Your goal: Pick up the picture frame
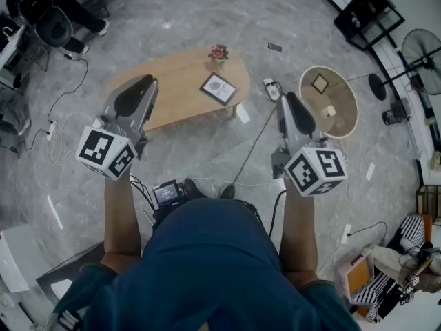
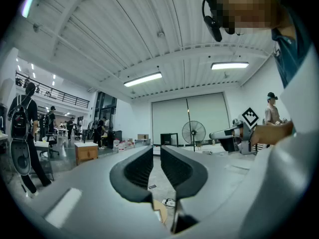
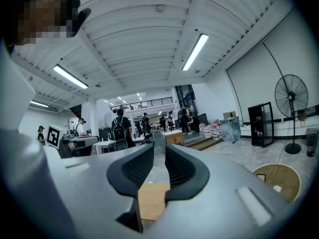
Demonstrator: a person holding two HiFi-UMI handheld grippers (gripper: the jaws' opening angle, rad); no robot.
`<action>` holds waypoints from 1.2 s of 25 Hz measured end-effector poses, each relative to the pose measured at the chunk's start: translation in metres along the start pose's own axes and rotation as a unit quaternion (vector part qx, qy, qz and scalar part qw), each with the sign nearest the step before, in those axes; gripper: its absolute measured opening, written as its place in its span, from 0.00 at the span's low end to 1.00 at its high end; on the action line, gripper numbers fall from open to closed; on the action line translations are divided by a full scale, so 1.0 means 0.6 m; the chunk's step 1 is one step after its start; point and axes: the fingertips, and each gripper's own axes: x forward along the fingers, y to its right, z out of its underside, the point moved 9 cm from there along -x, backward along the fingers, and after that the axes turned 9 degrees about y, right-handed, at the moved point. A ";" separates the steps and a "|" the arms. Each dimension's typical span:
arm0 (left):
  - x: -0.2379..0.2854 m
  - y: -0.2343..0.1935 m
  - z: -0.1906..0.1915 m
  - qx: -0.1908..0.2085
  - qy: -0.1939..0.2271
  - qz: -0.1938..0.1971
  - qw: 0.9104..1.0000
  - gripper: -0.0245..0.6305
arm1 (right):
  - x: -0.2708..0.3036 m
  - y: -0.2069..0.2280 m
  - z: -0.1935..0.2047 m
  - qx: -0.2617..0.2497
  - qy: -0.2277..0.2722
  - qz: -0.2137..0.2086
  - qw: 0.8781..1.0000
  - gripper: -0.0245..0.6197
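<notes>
The picture frame (image 1: pixel 219 88), dark-edged with a pale picture, lies flat on the right part of a low wooden table (image 1: pixel 172 88) on the floor ahead. Both grippers are held up well short of it and touch nothing. My left gripper (image 1: pixel 143 81) hangs over the table's left end; its jaws stand close together with nothing between them (image 2: pixel 156 156). My right gripper (image 1: pixel 288 96) is off the table's right side, jaws likewise drawn together and empty (image 3: pixel 159 153). A strip of the wooden table (image 3: pixel 149 200) shows below the right jaws.
A small red flower pot (image 1: pixel 219 52) stands at the table's far edge. A round wooden side table (image 1: pixel 341 119) with a small frame (image 1: pixel 320 83) sits to the right. Cables (image 1: pixel 255 140) trail over the grey floor. A fan (image 1: pixel 420 50) and black shelf (image 1: pixel 368 16) stand far right.
</notes>
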 end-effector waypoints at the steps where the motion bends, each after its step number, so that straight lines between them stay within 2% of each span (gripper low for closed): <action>1: -0.001 -0.001 0.000 0.001 0.001 0.002 1.000 0.10 | 0.000 -0.001 0.000 0.000 0.000 0.000 1.000 0.13; 14: -0.013 -0.049 0.009 -0.004 -0.004 -0.004 1.000 0.11 | 0.044 -0.024 0.012 0.000 -0.009 0.003 1.000 0.13; 22: -0.016 -0.088 0.020 -0.009 -0.008 0.010 1.000 0.11 | 0.076 -0.039 0.028 0.006 -0.016 0.025 1.000 0.13; 30: -0.002 -0.102 0.029 -0.018 -0.016 0.018 1.000 0.11 | 0.096 -0.044 0.032 0.005 -0.027 0.023 0.999 0.13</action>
